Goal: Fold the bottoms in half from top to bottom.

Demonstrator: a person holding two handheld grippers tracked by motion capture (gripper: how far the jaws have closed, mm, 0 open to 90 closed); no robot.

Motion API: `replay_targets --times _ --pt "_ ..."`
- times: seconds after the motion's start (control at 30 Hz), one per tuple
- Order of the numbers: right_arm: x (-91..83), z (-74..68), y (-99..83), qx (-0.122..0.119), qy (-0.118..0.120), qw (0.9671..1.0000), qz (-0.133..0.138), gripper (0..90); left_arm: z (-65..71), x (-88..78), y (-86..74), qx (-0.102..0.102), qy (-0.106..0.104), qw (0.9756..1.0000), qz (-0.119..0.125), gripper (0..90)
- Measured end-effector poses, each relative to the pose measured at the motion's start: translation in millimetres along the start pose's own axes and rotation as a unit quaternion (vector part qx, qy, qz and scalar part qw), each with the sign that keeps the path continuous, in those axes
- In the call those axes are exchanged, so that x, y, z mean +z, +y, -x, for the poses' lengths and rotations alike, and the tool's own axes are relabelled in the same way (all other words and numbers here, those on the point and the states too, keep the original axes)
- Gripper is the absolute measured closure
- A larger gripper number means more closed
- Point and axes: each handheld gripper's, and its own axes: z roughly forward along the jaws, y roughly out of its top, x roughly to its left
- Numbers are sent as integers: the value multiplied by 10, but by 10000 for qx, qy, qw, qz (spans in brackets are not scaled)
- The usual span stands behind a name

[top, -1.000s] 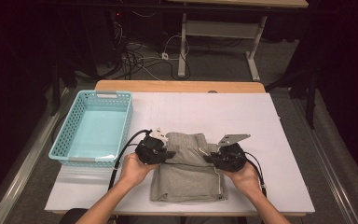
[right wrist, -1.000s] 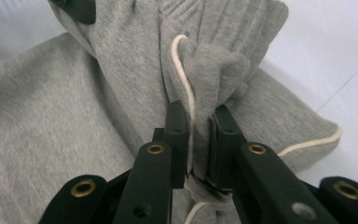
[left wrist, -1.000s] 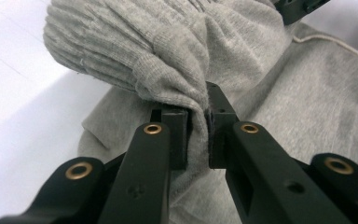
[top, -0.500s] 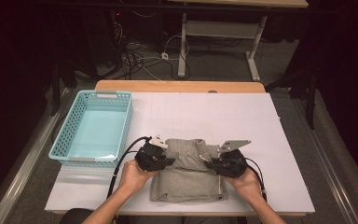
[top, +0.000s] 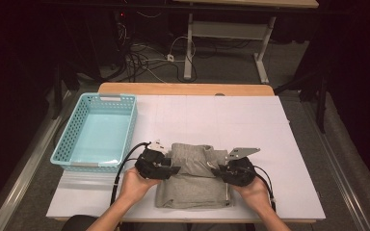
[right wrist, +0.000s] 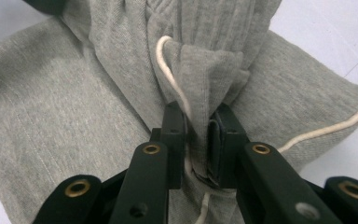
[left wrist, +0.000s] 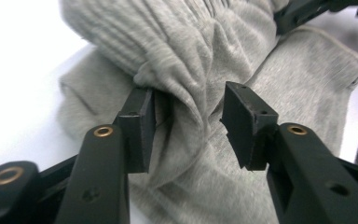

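Left claw (left wrist: 186, 126) just opened, grey garment (top: 192, 185) released, right claw (right wrist: 198, 140) clamped.

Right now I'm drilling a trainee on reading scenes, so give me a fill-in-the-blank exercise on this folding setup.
1. The grey garment lies on a white table, to the right of a turquoise ____.
2. The right gripper is shut on a fold of the garment beside a ____ drawstring.
3. The left gripper has just been opening; its jaws now stand ____ with fabric loose between them.
4. The basket holds ____.

Missing words: basket; white; apart; nothing
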Motion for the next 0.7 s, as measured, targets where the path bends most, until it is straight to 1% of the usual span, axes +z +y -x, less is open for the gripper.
replay_targets --times 0.07,0.13,0.2,0.23,0.3,0.33,0.37,0.43,0.57,0.63,0.67,0.7 --pt "-1 -6 0 6 -14 10000 -9 777 -43 -83 2 -83 82 9998 175 480" --pt "-1 -12 1 -50 -31 10000 -13 776 -113 -175 15 -244 104 9990 349 480" --pt "-3 -15 2 -65 -26 10000 -22 775 -175 -233 15 -378 106 9981 478 495" --pt "-4 -14 3 -66 -15 10000 -25 775 -196 -238 12 -419 90 9979 478 523" --pt "-7 -15 4 -60 -13 10000 -36 773 -229 -219 6 -443 28 9982 392 619" --pt "-8 -16 4 -66 -21 10000 -42 772 -242 -186 3 -470 9 9984 325 652" --pt "-12 -23 4 -61 -28 10000 -55 771 -247 -161 4 -468 24 9985 275 687" --pt "-18 -36 4 -83 -44 9999 -70 770 -266 -75 17 -471 89 9988 121 726" --pt "-33 -59 -4 -97 -50 9999 -103 768 -317 63 38 -550 146 9984 -41 752" --pt "-41 -68 -9 -111 -49 9999 -116 766 -332 104 38 -573 145 9982 -82 751" --pt "-42 -72 -10 -99 -40 9999 -116 764 -332 118 39 -564 185 9982 -98 750" --pt "-45 -77 -12 -111 -39 9999 -124 762 -331 132 40 -566 163 9982 -96 743"
